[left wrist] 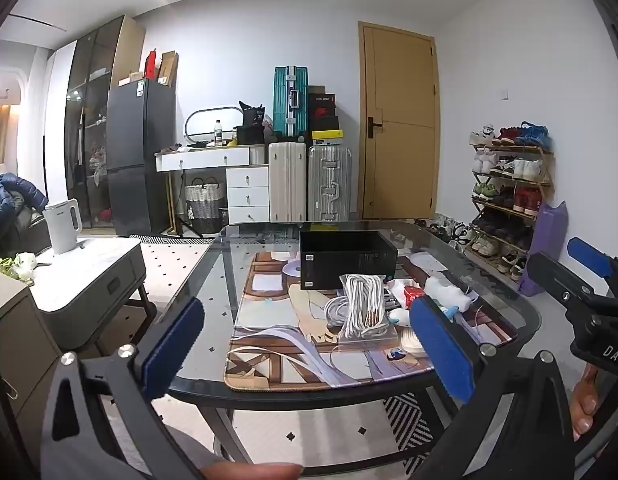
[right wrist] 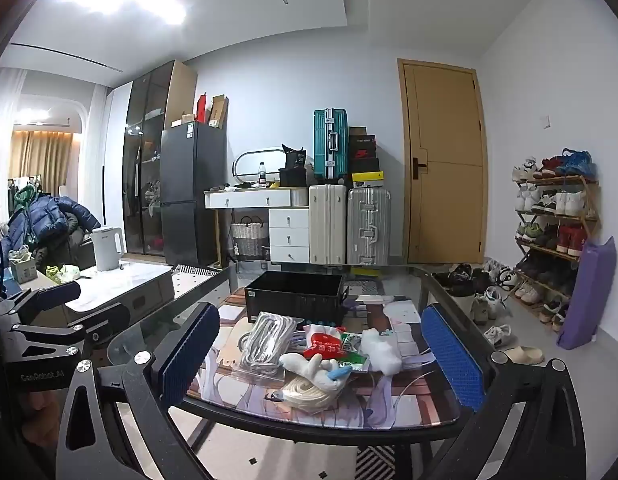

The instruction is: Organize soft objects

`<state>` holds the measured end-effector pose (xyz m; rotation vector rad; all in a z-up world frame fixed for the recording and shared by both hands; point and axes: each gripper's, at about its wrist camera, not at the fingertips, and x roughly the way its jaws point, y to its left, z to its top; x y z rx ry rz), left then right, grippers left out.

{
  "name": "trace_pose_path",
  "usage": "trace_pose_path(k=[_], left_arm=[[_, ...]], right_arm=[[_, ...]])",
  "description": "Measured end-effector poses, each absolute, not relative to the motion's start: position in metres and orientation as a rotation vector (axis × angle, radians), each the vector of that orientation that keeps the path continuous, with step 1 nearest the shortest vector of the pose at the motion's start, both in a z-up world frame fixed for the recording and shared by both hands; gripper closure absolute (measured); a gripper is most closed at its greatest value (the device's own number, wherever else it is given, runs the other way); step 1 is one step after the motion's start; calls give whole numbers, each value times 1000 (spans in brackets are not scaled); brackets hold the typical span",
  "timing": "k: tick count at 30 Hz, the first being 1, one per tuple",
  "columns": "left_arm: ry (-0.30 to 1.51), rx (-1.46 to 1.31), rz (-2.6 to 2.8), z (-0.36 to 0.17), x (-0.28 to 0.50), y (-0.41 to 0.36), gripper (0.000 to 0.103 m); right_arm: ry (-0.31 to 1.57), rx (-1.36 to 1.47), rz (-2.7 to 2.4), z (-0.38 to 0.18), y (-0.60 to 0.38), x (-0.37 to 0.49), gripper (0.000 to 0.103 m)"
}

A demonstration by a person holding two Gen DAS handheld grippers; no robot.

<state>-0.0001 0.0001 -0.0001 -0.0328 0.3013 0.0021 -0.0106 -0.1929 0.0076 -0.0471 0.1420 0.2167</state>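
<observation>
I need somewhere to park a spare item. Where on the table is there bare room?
Free: the mat's left strip beside the bagged laces, and the glass left of the mat. Crowded: the middle, from the black bin forward past the plush toy to the rope coil.

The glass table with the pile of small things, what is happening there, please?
A person holds a claw in each hand above the near edge of the glass table. The left claw and the right claw are both open and hold nothing. The soft things, among them a bag of white laces and a white plush toy, lie untouched in front of the black box. Sorting has not begun.
</observation>
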Motion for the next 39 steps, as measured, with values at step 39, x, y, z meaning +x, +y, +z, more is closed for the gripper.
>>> trace_pose_path(k=[39], left_arm=[[303,-40,15,0,2,6,0]], right_arm=[[180,9,200,3,-198,-5,0]])
